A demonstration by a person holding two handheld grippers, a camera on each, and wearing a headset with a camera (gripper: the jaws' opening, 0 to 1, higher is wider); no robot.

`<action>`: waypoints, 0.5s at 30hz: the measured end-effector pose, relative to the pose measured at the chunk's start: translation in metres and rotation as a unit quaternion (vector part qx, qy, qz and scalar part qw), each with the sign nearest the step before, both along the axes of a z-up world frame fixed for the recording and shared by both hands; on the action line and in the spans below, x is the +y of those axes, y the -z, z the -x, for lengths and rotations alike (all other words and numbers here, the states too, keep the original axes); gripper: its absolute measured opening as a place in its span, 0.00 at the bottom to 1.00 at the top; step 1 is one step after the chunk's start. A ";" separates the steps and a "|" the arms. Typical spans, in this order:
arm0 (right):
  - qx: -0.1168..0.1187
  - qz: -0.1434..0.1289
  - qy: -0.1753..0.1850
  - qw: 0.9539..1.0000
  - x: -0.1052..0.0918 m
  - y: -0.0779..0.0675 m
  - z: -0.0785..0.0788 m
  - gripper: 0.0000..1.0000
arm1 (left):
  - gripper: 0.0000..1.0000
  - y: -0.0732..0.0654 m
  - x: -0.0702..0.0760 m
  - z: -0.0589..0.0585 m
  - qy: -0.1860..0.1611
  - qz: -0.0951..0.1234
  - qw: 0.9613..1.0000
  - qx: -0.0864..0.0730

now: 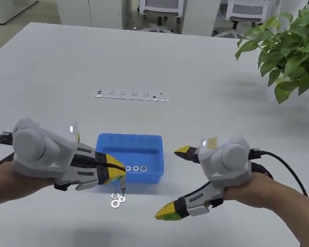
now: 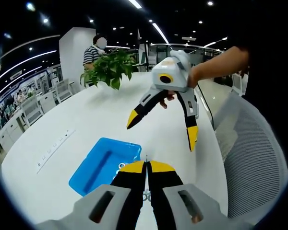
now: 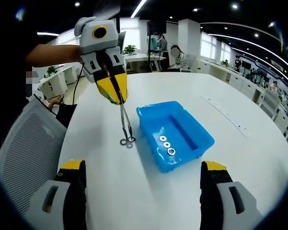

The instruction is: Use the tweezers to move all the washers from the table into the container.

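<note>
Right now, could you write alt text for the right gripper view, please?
The left gripper holds tweezers, tips down at washers on the white table beside a blue container with three washers inside. The right gripper is open below.

Desk [image 1: 144, 62]: plain white, no pattern. Container [image 1: 130, 141]: bright blue all over. Washers [image 1: 136, 168] inside it, plus the loose ones on the desk: silver-grey. Tweezers [image 3: 126, 125]: thin, dark metal. Left gripper [image 1: 117, 170] & right gripper [image 1: 174, 182]: pale grey bodies, black jaws w/ yellow tips. Cable [image 1: 283, 164]: black. Plant [image 1: 291, 49]: green lvs. Chair back [image 3: 24, 143]: grey mesh. Shirt [image 2: 91, 53] on person in bkgd: dark/white stripes.
</note>
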State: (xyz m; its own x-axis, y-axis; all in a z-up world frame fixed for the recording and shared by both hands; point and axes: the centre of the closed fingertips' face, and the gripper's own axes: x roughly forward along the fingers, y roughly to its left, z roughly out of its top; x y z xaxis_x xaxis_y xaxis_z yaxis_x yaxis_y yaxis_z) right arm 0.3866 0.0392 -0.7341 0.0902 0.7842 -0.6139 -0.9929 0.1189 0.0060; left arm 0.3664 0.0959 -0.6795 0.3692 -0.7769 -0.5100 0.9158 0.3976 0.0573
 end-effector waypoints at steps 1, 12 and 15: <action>0.000 0.002 0.000 1.000 0.000 0.001 0.001 1.00 | 0.05 0.000 0.000 0.000 0.000 0.000 1.000 0.001; 0.006 0.005 -0.002 1.000 0.001 0.006 0.005 1.00 | 0.05 0.011 0.000 0.003 0.000 -0.001 1.000 0.008; 0.008 0.005 -0.003 1.000 0.001 0.006 0.006 0.99 | 0.05 0.013 0.000 0.004 0.001 -0.001 1.000 0.010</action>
State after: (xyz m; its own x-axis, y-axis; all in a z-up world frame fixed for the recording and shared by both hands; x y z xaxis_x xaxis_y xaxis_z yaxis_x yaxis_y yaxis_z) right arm 0.3804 0.0401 -0.7406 0.0761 0.7782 -0.6234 -0.9933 0.1138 0.0208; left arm 0.3627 0.0957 -0.6920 0.3577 -0.7762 -0.5192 0.9173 0.3961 0.0398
